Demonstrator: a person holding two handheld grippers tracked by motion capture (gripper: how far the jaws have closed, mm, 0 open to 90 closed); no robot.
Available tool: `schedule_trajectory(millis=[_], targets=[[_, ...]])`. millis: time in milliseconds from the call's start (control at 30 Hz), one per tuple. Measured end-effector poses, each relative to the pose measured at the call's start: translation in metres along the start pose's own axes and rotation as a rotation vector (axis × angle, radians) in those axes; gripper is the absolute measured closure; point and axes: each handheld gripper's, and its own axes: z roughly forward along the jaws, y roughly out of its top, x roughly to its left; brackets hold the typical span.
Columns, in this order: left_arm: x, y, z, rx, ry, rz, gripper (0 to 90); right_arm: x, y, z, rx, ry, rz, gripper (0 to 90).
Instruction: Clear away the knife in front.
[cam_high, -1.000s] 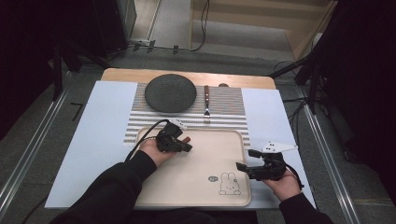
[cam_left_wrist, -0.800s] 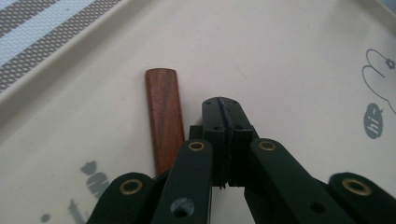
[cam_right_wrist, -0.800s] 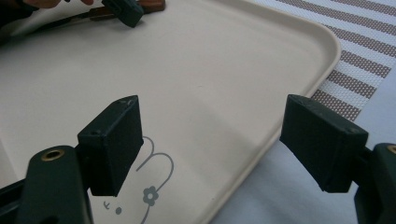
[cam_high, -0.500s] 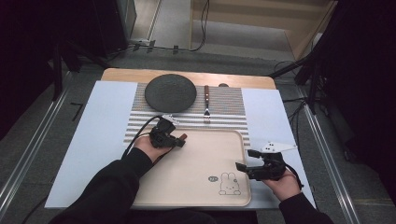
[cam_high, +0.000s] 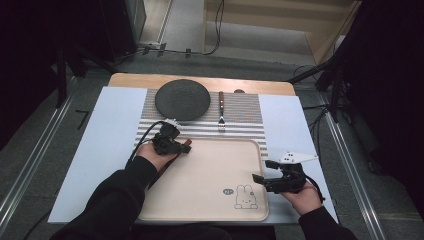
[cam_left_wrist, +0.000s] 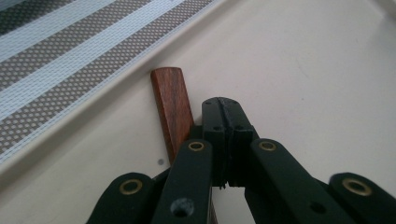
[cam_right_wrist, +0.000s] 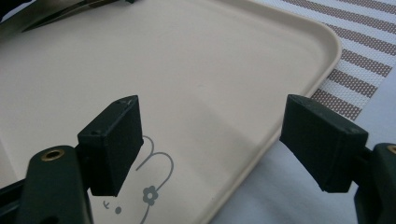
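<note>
My left gripper (cam_high: 179, 146) is at the far left corner of the beige tray (cam_high: 210, 200), and its jaws stand pressed together (cam_left_wrist: 225, 114). A wooden utensil handle (cam_left_wrist: 172, 105) runs along the left jaw and under it, its end (cam_high: 186, 143) sticking out past the tips near the tray's rim. I cannot tell whether the jaws pinch it. My right gripper (cam_high: 261, 171) hovers open over the tray's near right edge beside a printed rabbit (cam_high: 245, 198), with nothing between its jaws (cam_right_wrist: 212, 144).
A dark round plate (cam_high: 182, 100) sits on the striped placemat (cam_high: 240, 107), with a wooden-handled fork (cam_high: 221, 111) to its right. A pale blue sheet (cam_high: 107, 130) covers the table under the mat and tray. Metal rails run along both sides.
The left hand and its gripper have slid left and away from me, toward the tray's far left corner, and the wooden handle end has kept beside the jaws. The right hand has stayed put.
</note>
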Motion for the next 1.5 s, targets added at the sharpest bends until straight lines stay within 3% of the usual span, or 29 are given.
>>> schedule_trajectory(millis=[933, 1500], targets=[[0.027, -0.014, -0.025, -0.003, 0.050, -0.074, 89.5, 0.000, 0.003, 0.004, 0.001, 0.011, -0.010, 18.9], [0.045, -0.030, -0.045, -0.020, 0.077, -0.145, 88.4, 0.001, 0.008, 0.008, 0.003, 0.023, -0.022, 19.0]])
